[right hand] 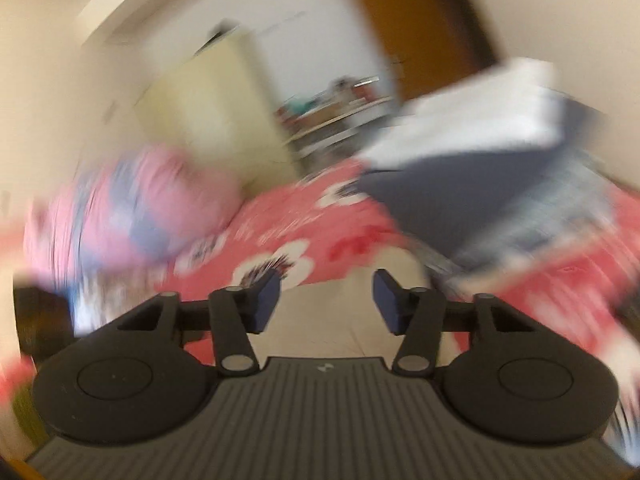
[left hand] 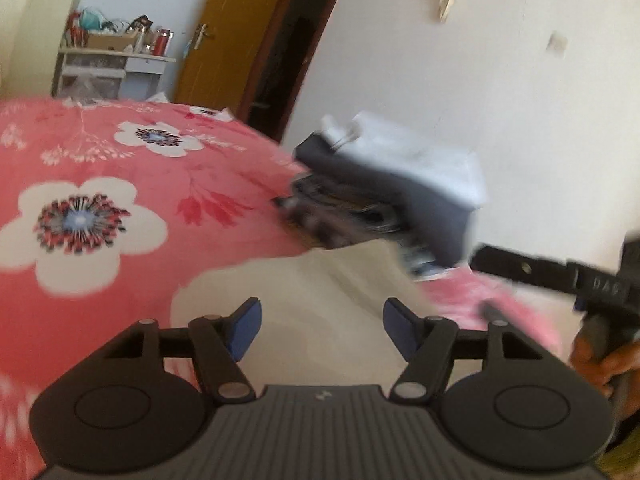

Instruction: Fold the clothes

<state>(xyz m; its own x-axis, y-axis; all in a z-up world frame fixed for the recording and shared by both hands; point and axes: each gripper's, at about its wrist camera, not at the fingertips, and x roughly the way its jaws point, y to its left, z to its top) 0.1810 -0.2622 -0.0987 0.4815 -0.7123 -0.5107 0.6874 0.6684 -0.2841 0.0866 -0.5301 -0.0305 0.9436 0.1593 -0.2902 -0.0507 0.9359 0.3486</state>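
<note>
A stack of folded clothes [left hand: 384, 192], dark grey, patterned and white on top, sits at the bed's right edge. A cream garment [left hand: 320, 304] lies flat on the bed in front of it. My left gripper [left hand: 322, 330] hovers open just above the cream garment, nothing between its blue pads. In the left wrist view the other gripper's black body [left hand: 560, 276] and the hand holding it show at the right. The right wrist view is blurred: my right gripper [right hand: 326, 302] is open over the cream garment [right hand: 340, 320], with the folded stack [right hand: 472, 176] ahead to the right.
The bed carries a pink sheet with white flowers [left hand: 100, 200]. A pink-and-blue bundle [right hand: 132, 208] lies at its far left. A white shelf with clutter [left hand: 112, 60] and a brown door [left hand: 236, 32] stand beyond the bed. A white wall runs along the right.
</note>
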